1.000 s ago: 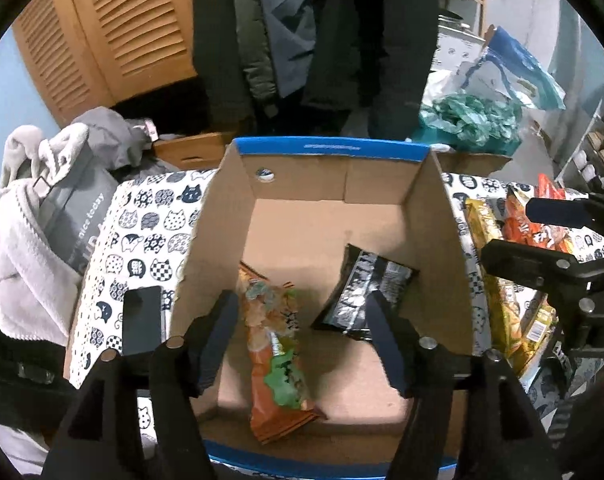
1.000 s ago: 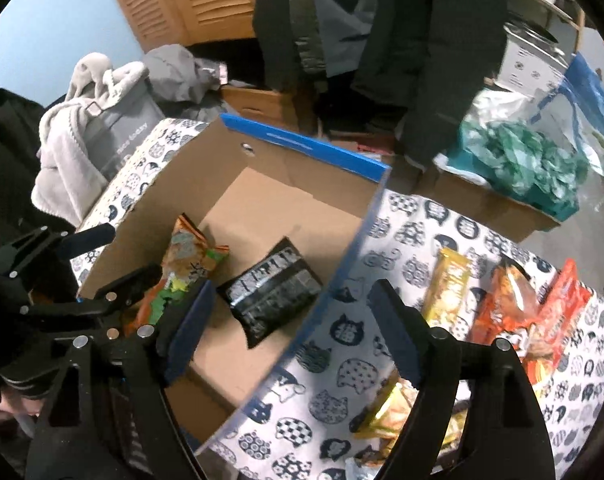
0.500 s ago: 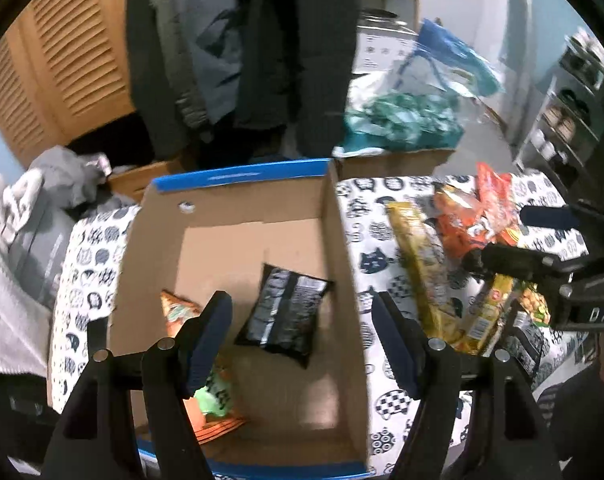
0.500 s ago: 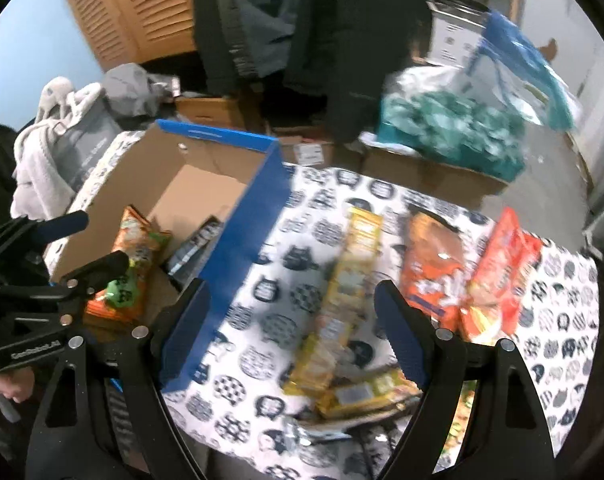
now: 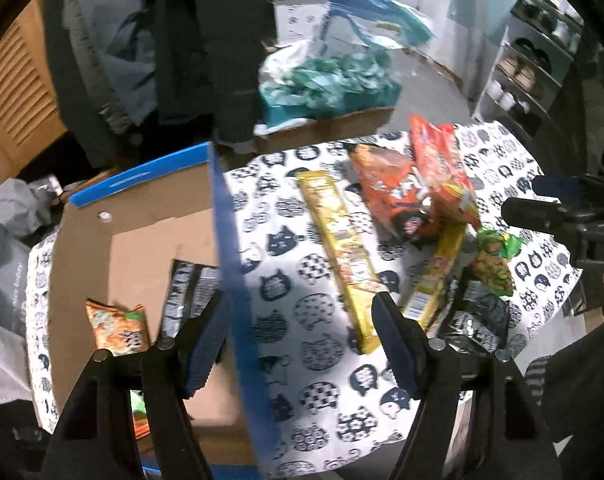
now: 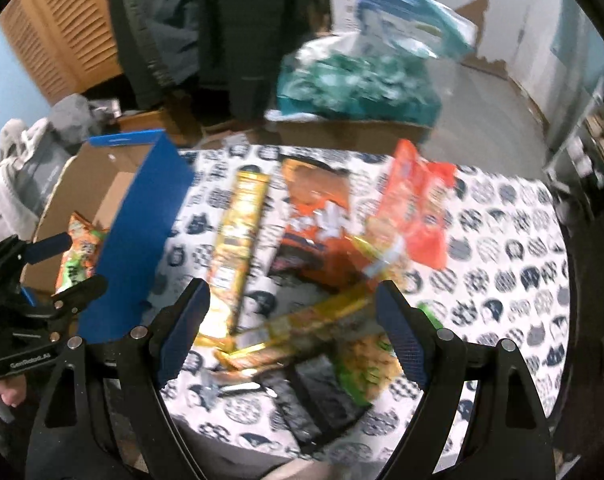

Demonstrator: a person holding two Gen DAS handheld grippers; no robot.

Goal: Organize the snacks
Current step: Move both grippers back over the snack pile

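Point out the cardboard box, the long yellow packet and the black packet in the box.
cardboard box (image 5: 142,236), left wrist view, bare inner floor.
long yellow packet (image 5: 338,248), left wrist view, mid-length of the wrapper.
black packet (image 5: 186,292), left wrist view, its visible middle.

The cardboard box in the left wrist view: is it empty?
No, the cardboard box already holds an orange snack packet and a black snack packet on its floor.

- Dim, cool indoor light; both views vignette to black at the rounded fisheye corners.
- Motion blur smears the right wrist view, worst on the snack packets.
- Straight lines bow: the blue box edge curves.
- Foil wrappers show small glints.
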